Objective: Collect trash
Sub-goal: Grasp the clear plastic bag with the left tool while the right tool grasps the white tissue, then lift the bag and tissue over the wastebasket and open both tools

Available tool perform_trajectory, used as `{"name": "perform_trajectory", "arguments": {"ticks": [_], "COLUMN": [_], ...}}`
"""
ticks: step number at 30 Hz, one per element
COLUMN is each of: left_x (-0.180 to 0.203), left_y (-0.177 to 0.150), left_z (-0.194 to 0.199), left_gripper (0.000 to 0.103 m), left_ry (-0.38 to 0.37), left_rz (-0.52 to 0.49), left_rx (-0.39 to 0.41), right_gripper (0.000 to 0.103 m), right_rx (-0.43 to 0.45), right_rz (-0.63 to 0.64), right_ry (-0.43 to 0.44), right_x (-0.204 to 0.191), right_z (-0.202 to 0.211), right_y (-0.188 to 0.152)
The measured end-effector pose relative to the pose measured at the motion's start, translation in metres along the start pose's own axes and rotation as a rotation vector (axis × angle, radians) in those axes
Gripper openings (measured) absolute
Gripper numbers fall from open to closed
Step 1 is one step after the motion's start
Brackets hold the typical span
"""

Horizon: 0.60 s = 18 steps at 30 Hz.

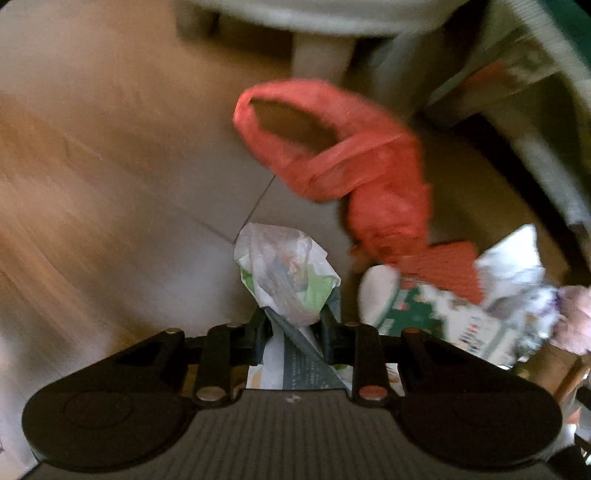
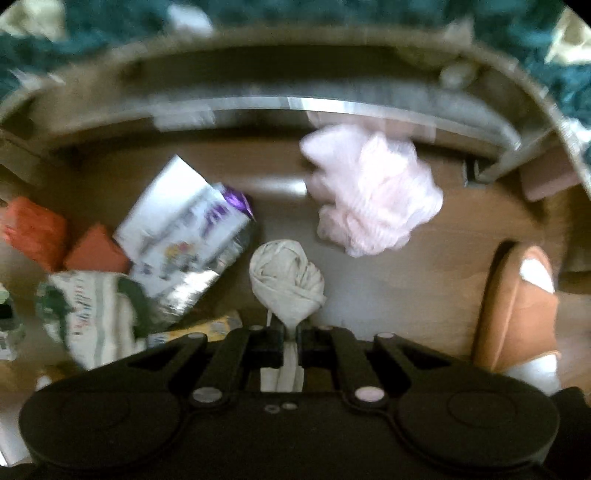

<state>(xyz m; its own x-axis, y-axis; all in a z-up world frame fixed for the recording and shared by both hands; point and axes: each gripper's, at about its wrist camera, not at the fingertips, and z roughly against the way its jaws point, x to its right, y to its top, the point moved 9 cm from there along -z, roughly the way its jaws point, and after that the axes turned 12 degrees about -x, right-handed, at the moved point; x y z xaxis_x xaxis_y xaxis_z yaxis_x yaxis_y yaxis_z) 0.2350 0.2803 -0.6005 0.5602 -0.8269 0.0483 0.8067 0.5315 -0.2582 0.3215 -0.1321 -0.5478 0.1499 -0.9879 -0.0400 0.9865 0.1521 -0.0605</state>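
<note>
My left gripper (image 1: 293,325) is shut on a crumpled clear plastic wrapper with green print (image 1: 284,273) and holds it above the floor. A red plastic bag (image 1: 354,162) with a looped handle hangs ahead and to the right. My right gripper (image 2: 290,334) is shut on a twisted off-white plastic bag (image 2: 286,284). A pale pink crumpled bag (image 2: 373,192) is in the air ahead of it. White, silver and green printed packets (image 2: 184,229) and red bag pieces (image 2: 33,229) lie at the left; the packets also show in the left wrist view (image 1: 443,317).
The floor is wood (image 1: 92,166). A white furniture leg (image 1: 321,59) stands ahead in the left wrist view. A low metal-edged frame (image 2: 295,103) runs across the right wrist view, with teal fabric (image 2: 110,22) behind. A brown slipper (image 2: 517,310) lies at the right.
</note>
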Motion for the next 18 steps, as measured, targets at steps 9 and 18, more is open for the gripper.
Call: {"name": "perform_trajectory", "arguments": {"ticks": [9, 18], "left_x": [0.048, 0.094], "left_y": [-0.012, -0.067], "left_z": [0.138, 0.294], "left_gripper": [0.028, 0.028], "left_ry": [-0.103, -0.174], "left_rz": [-0.125, -0.268], "left_rx": [0.21, 0.42], "right_gripper": [0.006, 0.006], "right_rx": [0.201, 0.387], "right_rz": [0.044, 0.136], "right_ry": [0.046, 0.132], "right_x": [-0.01, -0.033], "right_z": [0.125, 0.256], "right_y": [-0.005, -0.038]}}
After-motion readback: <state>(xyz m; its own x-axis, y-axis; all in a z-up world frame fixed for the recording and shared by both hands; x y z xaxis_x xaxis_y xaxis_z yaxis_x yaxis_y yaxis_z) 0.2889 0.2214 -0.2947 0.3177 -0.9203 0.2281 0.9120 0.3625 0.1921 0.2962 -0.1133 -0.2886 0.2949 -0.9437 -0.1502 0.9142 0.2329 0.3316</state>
